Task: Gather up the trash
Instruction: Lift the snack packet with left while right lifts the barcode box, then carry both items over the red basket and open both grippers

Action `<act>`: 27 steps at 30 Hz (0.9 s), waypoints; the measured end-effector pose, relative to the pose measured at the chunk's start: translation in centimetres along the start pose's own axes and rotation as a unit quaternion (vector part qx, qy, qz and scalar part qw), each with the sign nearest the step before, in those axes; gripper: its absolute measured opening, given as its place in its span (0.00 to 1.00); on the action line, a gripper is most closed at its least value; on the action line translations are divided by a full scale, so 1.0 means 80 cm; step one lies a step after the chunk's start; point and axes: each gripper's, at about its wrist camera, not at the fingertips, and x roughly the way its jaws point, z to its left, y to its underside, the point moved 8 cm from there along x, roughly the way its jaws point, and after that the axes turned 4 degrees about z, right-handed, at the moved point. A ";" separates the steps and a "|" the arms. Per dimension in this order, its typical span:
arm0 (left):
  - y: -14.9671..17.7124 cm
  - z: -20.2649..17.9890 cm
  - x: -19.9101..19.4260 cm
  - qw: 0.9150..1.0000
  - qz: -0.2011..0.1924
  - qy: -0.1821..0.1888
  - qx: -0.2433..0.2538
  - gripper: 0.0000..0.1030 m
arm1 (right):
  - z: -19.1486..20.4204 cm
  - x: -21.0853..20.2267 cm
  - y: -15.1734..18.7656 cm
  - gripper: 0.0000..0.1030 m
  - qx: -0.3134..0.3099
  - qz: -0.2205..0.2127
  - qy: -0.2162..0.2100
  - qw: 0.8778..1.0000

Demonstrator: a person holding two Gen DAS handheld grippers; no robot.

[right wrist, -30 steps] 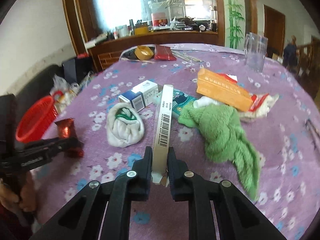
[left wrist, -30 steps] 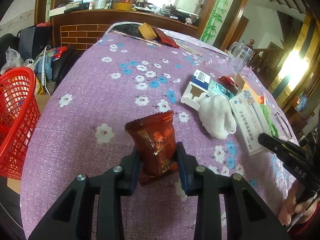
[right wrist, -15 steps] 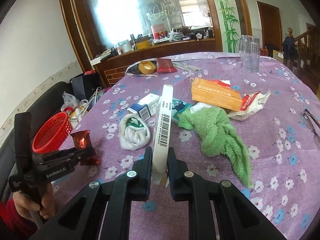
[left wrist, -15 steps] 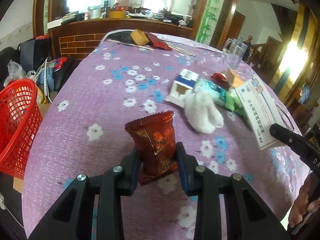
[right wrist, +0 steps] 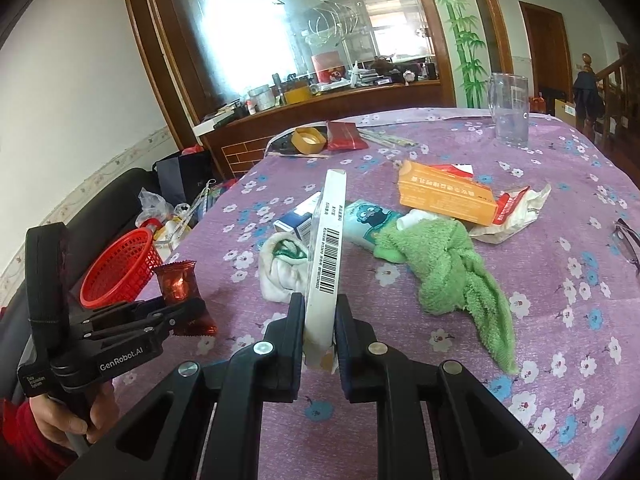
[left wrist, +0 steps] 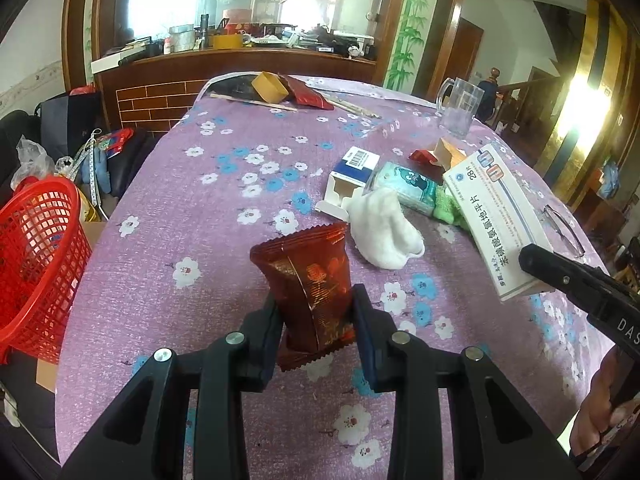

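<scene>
The left gripper (left wrist: 316, 320) has its jaws closed on a dark red snack wrapper (left wrist: 310, 284), which stands upright between them, lifted above the desk (left wrist: 192, 208) with its purple flowered cloth. The right gripper (right wrist: 319, 332) has its jaws pressed against the two broad faces of a flat white medicine box (right wrist: 326, 256), held on edge with a barcode along its narrow side; in the left wrist view the same box (left wrist: 494, 220) shows its printed face, tilted, just right of a crumpled white cloth (left wrist: 386, 232). That cloth lies on the desk, touching an open blue-and-white carton (left wrist: 352, 180) on its far side. Right of the cloth lies a teal packet (left wrist: 408, 188), and beyond the packet a knotted green towel (right wrist: 444, 264) stretches toward the near edge. Behind the towel an orange box (right wrist: 444, 196) rests on a torn red-and-white wrapper (right wrist: 516, 208). A clear glass mug (right wrist: 508, 110) stands well beyond the cloth, near the desk's far right rim. A red mesh basket (left wrist: 36, 260) sits off the desk's left edge, well left of the cloth and lower than the desktop. A roll of tape (left wrist: 270, 87) and a red pouch (left wrist: 310, 94) lie at the far end.
</scene>
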 end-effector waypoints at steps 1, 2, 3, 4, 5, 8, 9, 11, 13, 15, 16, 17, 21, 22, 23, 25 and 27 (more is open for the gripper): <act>0.000 0.000 0.000 1.000 0.001 0.000 0.000 0.31 | -0.001 0.000 0.000 0.15 0.000 0.000 -0.001 1.000; 0.000 0.000 0.000 1.000 0.002 0.000 -0.001 0.31 | -0.001 0.000 0.000 0.15 -0.001 0.000 -0.001 1.000; -0.001 0.000 0.001 1.000 0.002 0.001 -0.001 0.31 | -0.001 -0.001 0.000 0.15 -0.001 0.000 0.000 1.000; -0.001 -0.001 0.001 1.000 0.002 0.001 -0.001 0.31 | -0.001 -0.001 0.001 0.15 0.000 0.000 0.000 1.000; 0.000 -0.001 0.000 1.000 0.001 0.001 0.000 0.31 | -0.001 -0.002 0.001 0.15 0.001 -0.001 0.000 1.000; -0.001 -0.002 0.001 1.000 0.002 0.003 -0.002 0.31 | -0.003 -0.003 0.003 0.15 0.001 0.000 0.000 1.000; -0.002 -0.002 0.001 1.000 0.001 0.004 -0.002 0.31 | -0.003 -0.003 0.004 0.15 0.001 0.001 0.000 1.000; -0.003 -0.001 -0.001 1.000 -0.002 0.005 -0.005 0.31 | -0.003 -0.003 0.003 0.15 0.000 0.002 0.001 1.000; -0.003 0.000 -0.004 1.000 -0.003 0.005 -0.006 0.31 | -0.004 -0.004 0.002 0.15 0.002 0.002 0.001 1.000; -0.004 0.003 -0.009 1.000 -0.006 0.005 -0.009 0.31 | -0.003 -0.005 0.001 0.15 0.002 0.002 -0.002 1.000; -0.005 0.004 -0.011 1.000 -0.007 0.005 -0.011 0.31 | -0.003 -0.005 0.001 0.15 0.002 0.002 -0.002 1.000; -0.006 0.006 -0.013 1.000 -0.009 0.005 -0.012 0.31 | -0.001 -0.004 0.001 0.15 0.001 0.002 -0.004 1.000; -0.010 0.017 -0.024 1.000 -0.016 0.000 -0.021 0.31 | 0.006 0.000 -0.001 0.15 -0.003 0.011 -0.011 1.000; -0.012 0.021 -0.027 1.000 -0.018 -0.004 -0.023 0.31 | 0.008 0.002 -0.002 0.15 -0.004 0.014 -0.013 1.000; -0.013 0.026 -0.030 0.999 -0.020 -0.006 -0.026 0.31 | 0.012 0.005 -0.002 0.15 -0.006 0.019 -0.018 1.000; -0.016 0.038 -0.037 0.999 -0.025 -0.013 -0.034 0.31 | 0.019 0.009 -0.004 0.15 -0.009 0.028 -0.027 0.999; -0.019 0.052 -0.046 0.998 -0.030 -0.022 -0.042 0.31 | 0.031 0.018 -0.007 0.15 -0.012 0.044 -0.042 0.998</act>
